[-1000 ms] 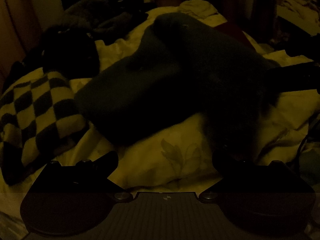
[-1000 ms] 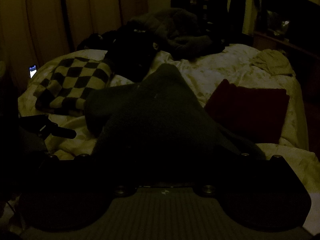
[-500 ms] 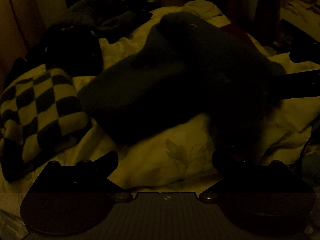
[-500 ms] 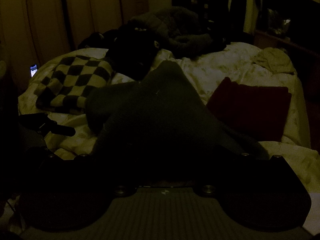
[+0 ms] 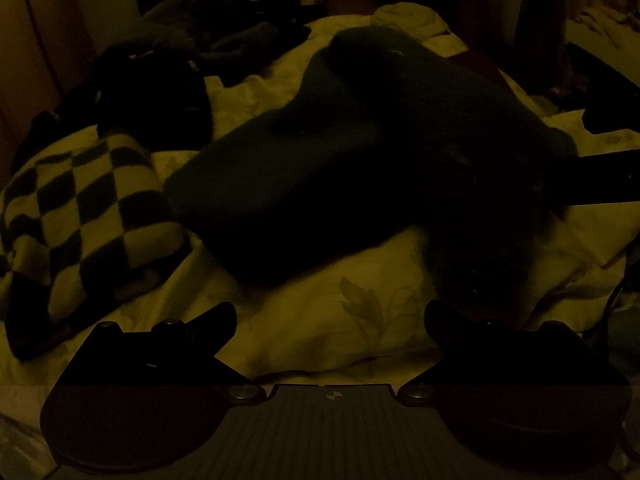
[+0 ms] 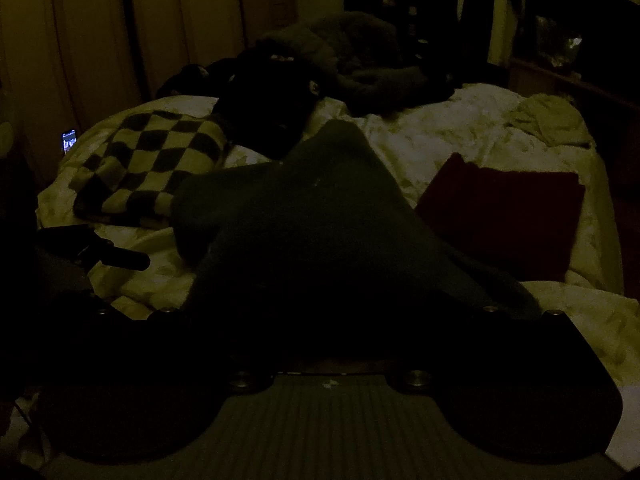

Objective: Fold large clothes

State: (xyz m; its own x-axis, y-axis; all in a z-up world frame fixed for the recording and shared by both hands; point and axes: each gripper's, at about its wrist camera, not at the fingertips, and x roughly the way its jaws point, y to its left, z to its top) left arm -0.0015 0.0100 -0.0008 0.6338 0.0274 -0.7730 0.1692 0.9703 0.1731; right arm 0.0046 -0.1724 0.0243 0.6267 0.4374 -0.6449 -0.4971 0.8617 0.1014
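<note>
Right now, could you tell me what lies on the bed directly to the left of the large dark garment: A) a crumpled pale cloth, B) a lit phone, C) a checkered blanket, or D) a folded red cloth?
C: the checkered blanket lies against the left edge of the dark garment, while the red cloth lies to its right.

On the bed [image 6: 460,136]: one large dark garment [image 6: 320,220], one checkered blanket [image 6: 152,160], one folded red cloth [image 6: 508,208], one pale crumpled cloth [image 6: 548,118], one dark clothing heap [image 6: 340,56].
</note>
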